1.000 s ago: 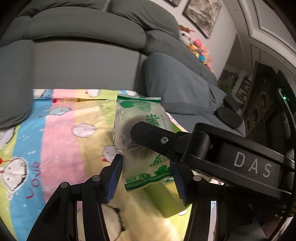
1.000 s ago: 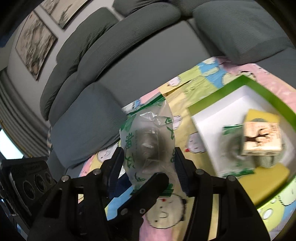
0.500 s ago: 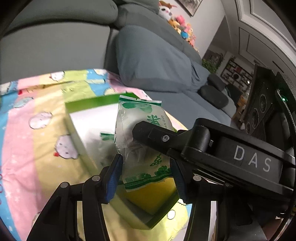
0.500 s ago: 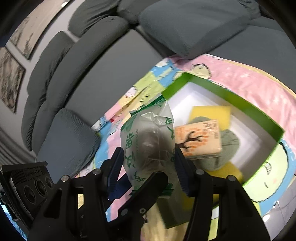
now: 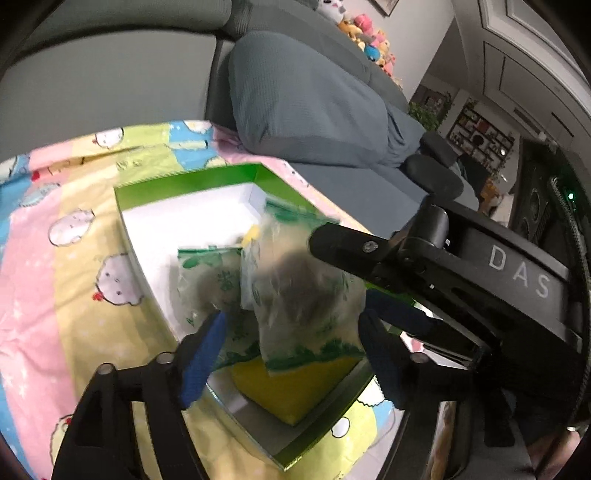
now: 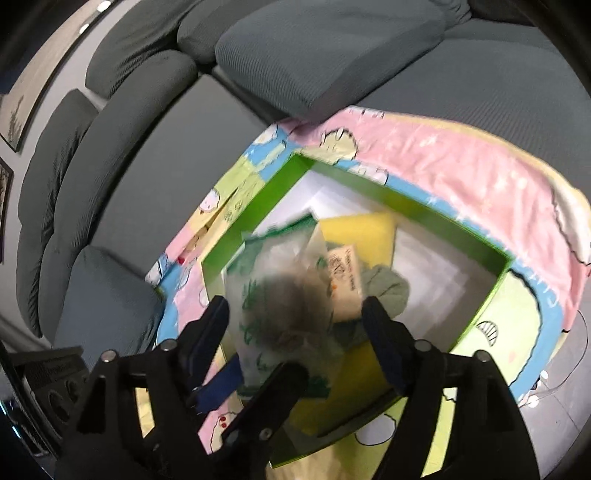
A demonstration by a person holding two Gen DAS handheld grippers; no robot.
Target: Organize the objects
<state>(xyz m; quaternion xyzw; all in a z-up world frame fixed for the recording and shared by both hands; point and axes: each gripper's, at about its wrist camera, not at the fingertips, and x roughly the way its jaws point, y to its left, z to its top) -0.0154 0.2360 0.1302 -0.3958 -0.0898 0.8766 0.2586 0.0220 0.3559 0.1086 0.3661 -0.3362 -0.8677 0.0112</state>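
Note:
A clear plastic packet with green print and a dark lump inside (image 5: 299,288) is blurred, loose between both pairs of spread fingers, over the green-rimmed white box (image 5: 184,181). My left gripper (image 5: 288,354) is open around it. My right gripper (image 6: 299,332) is open too, with the packet (image 6: 280,299) between its fingers; its body crosses the left wrist view on the right. In the box lie a similar green-print packet (image 5: 210,277), a yellow sponge (image 6: 358,229), a small printed carton (image 6: 345,280) and a grey-green cloth (image 6: 384,291).
The box (image 6: 491,291) sits on a pastel cartoon-print blanket (image 5: 55,266) spread on a grey sofa. Grey cushions (image 5: 306,103) rise behind and beside it. Stuffed toys (image 5: 365,33) sit at the far end of the sofa.
Both grippers carried the packet over the box, then opened. The packet has slipped from the closed jaws and is dropping, blurred, toward the box contents.

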